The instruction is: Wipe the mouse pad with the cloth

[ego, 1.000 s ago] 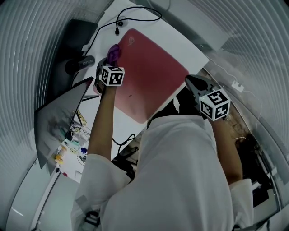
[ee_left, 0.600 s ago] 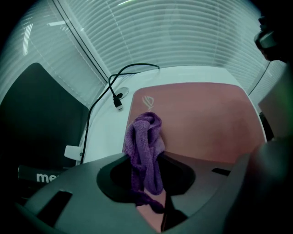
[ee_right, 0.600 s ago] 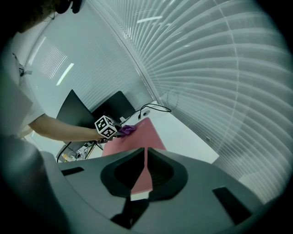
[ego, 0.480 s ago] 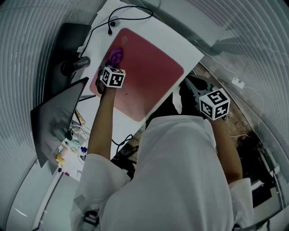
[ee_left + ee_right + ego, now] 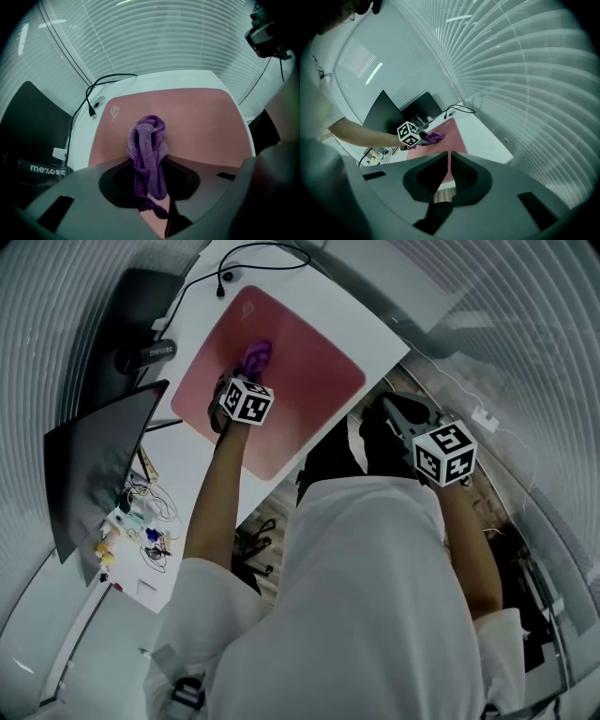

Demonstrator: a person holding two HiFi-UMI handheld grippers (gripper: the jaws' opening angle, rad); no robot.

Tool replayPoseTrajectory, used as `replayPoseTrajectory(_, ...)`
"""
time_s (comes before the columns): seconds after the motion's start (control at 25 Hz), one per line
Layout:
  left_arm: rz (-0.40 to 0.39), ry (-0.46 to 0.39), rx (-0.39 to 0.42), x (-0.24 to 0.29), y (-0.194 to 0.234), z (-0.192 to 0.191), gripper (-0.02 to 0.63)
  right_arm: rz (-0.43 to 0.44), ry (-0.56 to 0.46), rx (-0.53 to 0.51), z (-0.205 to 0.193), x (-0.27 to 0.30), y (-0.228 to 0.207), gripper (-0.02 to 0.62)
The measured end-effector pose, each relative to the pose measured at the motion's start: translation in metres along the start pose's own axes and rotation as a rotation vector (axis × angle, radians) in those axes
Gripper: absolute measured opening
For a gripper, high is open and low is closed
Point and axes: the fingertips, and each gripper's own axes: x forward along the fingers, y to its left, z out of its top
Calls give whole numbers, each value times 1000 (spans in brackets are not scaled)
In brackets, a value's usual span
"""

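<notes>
Pinching bunched cloth [image 5: 149, 140] in left gripper [image 5: 151, 185] near middle of mouse pad [image 5: 314, 371], right gripper [image 5: 447, 174] idle at 4 o'clock, jaws together on nothing; may skid the unpinned pad toward the cable [image 5: 246, 261] at 11 o'clock or shed the cloth.

This looks like an office or a lab-style computer workstation. A white desk [image 5: 309, 310] carries a large red mouse pad [image 5: 300, 371], with a dark flat monitor [image 5: 94, 465] beside it and a black cable [image 5: 101, 82] with a plug at its end lying across the far part of the top. Long horizontal window blinds [image 5: 154, 42] fill the wall behind the desk, and a clutter of thin wires and small coloured parts [image 5: 131, 531] beside the monitor suggests electronics work as much as plain desk work.
</notes>
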Motion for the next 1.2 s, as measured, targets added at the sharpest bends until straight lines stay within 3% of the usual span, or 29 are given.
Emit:
replayPoseTrajectory(0.64, -86, -6, 37, -25, -124, 11, 117, 65, 13, -79, -15, -37, -9, 41)
replayPoseTrajectory(1.2, -226, 10, 50, -40, -204, 16, 117, 114, 11, -118, -27, -56, -18, 40)
